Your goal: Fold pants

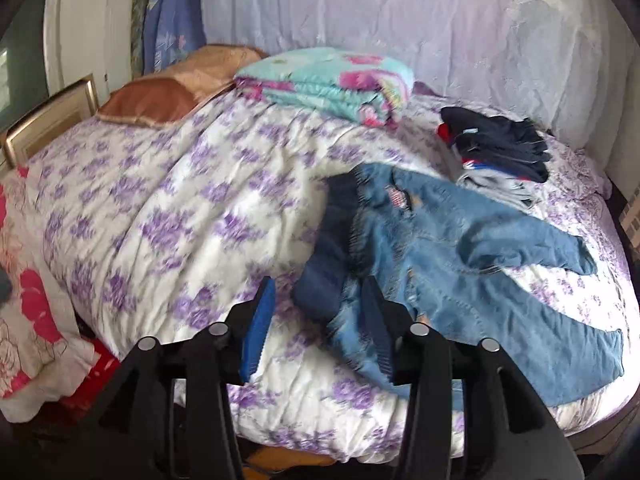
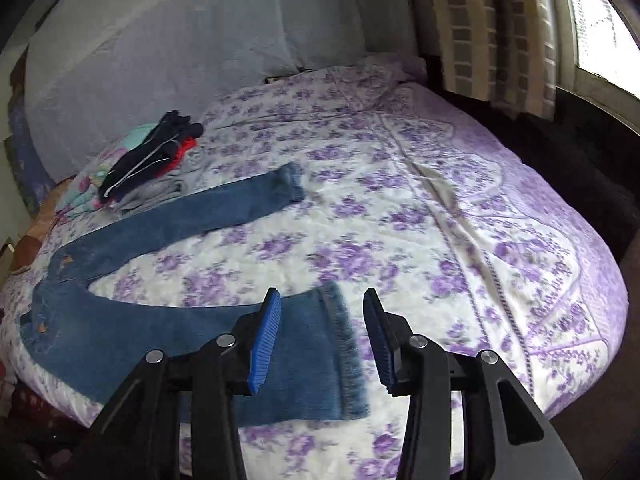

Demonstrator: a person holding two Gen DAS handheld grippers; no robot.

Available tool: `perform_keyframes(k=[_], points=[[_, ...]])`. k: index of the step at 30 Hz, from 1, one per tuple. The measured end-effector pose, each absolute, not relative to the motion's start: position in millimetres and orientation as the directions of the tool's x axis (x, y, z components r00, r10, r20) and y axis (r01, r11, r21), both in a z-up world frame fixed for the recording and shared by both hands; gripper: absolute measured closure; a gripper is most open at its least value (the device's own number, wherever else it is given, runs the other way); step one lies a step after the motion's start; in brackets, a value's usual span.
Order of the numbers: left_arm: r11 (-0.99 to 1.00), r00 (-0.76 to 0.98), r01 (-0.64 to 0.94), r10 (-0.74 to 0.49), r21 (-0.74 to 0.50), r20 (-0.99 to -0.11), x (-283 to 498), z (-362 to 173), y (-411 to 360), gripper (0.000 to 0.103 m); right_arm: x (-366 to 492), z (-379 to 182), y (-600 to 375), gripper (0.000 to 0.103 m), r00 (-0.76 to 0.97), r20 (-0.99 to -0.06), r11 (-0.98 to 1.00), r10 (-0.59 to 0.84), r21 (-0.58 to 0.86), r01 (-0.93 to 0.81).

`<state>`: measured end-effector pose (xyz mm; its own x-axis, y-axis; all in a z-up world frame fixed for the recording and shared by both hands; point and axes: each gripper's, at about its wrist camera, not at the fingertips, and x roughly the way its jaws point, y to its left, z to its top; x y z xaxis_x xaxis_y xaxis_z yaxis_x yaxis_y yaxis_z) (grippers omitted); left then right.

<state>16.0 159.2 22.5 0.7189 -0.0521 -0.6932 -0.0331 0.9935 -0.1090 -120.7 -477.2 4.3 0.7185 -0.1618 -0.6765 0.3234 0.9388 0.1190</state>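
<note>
A pair of blue jeans (image 1: 460, 264) lies spread on the bed (image 1: 180, 208), legs apart, waist turned over to show the dark inside. My left gripper (image 1: 320, 320) is open and empty, hovering just above the waist end. In the right wrist view the jeans (image 2: 120, 320) run from the waist at the left to two leg hems. My right gripper (image 2: 320, 332) is open and empty above the near leg's hem (image 2: 344, 344). The far leg's hem (image 2: 290, 182) lies near the clothes pile.
A pile of folded dark and red clothes (image 1: 496, 144) sits beyond the jeans; it also shows in the right wrist view (image 2: 152, 156). A folded turquoise floral blanket (image 1: 332, 80) and brown pillows (image 1: 160, 96) lie at the head. A curtain and window (image 2: 560, 20) are at the right.
</note>
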Motion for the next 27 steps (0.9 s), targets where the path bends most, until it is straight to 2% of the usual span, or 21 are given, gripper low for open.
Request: perform_keyframes(k=[2,3,7,8,9,12,14,16,18,20,24,27], points=[[0.997,0.735,0.036,-0.075,-0.072,-0.674,21,23,127,0.036,-99,-3,-459,0.051,0.701,-0.708,0.957,-0.083,0.139,0.253],[0.997,0.728,0.061,-0.076,-0.046,-0.682,26,16,113,0.033,-88,-13,-454,0.05,0.676,-0.733,0.96,-0.073,0.133,0.248],[0.998,0.643,0.043,0.004,0.041,-0.766,64,-51,92,0.033,-70,-78,-463,0.049,0.535,-0.842,0.938,-0.066,0.13,0.321],[0.999,0.596,0.011,0.025,0.039,-0.803,73,-74,100,0.031,-79,-79,-464,0.048,0.6,-0.798,0.941,-0.061,0.155,0.301],[1.0,0.611,0.006,0.015,0.023,-0.792,73,-83,106,0.027,-83,-80,-463,0.048,0.615,-0.786,0.944,-0.053,0.163,0.289],[0.997,0.625,0.04,0.024,0.063,-0.78,65,-71,99,0.029,-85,-68,-458,0.045,0.621,-0.782,0.94,-0.056,0.169,0.297],[0.998,0.617,0.063,-0.053,-0.018,-0.785,66,-51,107,0.029,-77,-50,-453,0.045,0.634,-0.772,0.942,-0.055,0.169,0.288],[0.995,0.641,0.075,-0.103,-0.071,-0.761,70,-25,115,0.028,-62,-24,-435,0.043,0.67,-0.742,0.965,-0.033,0.151,0.214],[0.993,0.662,0.08,-0.115,-0.083,-0.74,81,-5,122,0.016,-36,3,-404,0.028,0.705,-0.709,0.989,0.003,0.106,0.102],[0.995,0.657,0.055,-0.102,-0.087,-0.747,103,5,133,0.015,-3,23,-371,0.022,0.726,-0.686,0.998,0.048,0.056,-0.013],[0.987,0.571,0.012,-0.137,-0.159,-0.809,168,-3,158,0.015,79,34,-308,0.022,0.68,-0.713,0.974,0.171,0.02,-0.224],[0.989,0.509,0.006,-0.132,-0.15,-0.851,216,-18,165,0.015,147,25,-274,0.022,0.609,-0.765,0.945,0.208,-0.002,-0.326]])
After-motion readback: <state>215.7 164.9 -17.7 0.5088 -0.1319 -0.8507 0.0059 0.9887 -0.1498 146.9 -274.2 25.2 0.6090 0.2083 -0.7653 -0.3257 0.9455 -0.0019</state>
